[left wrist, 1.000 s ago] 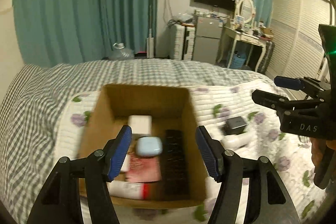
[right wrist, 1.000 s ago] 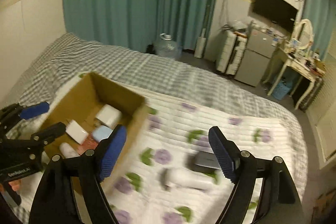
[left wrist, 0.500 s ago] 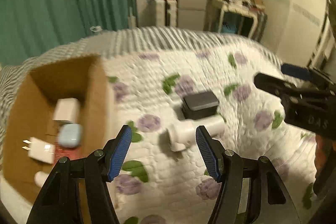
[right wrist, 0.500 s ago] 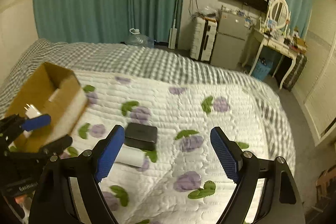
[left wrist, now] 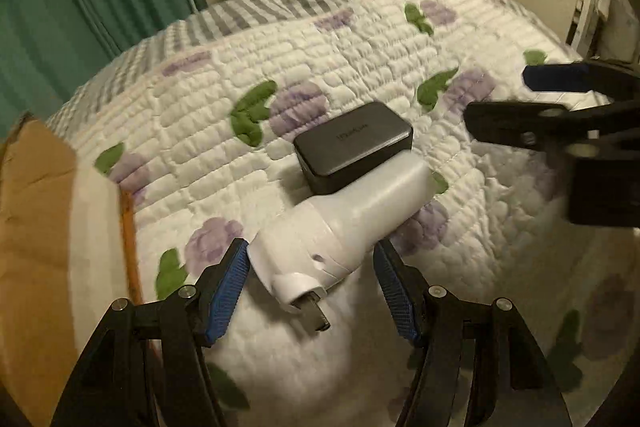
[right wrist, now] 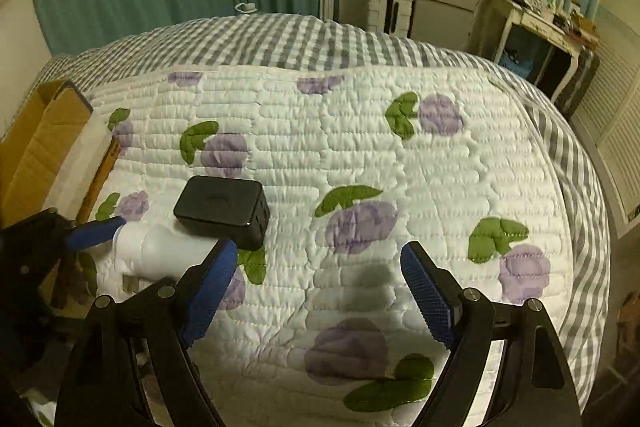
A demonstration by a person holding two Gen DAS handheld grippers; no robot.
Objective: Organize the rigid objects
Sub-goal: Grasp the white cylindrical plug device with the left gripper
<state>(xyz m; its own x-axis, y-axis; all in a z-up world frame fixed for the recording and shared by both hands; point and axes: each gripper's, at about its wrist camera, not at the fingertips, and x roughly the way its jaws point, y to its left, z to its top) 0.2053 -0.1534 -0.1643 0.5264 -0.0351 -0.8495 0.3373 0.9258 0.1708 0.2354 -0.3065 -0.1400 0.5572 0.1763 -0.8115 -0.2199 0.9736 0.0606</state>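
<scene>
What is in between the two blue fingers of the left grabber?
The white gadget lies on the quilt between the open left gripper's fingers, shown in the left wrist view.

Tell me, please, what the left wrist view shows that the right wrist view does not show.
Only the left wrist view shows the metal prong on the white device, which lies between the open left gripper. Only the right view shows the black box's ports and the open right gripper over bare quilt. Both show device, black box and cardboard box.
</scene>
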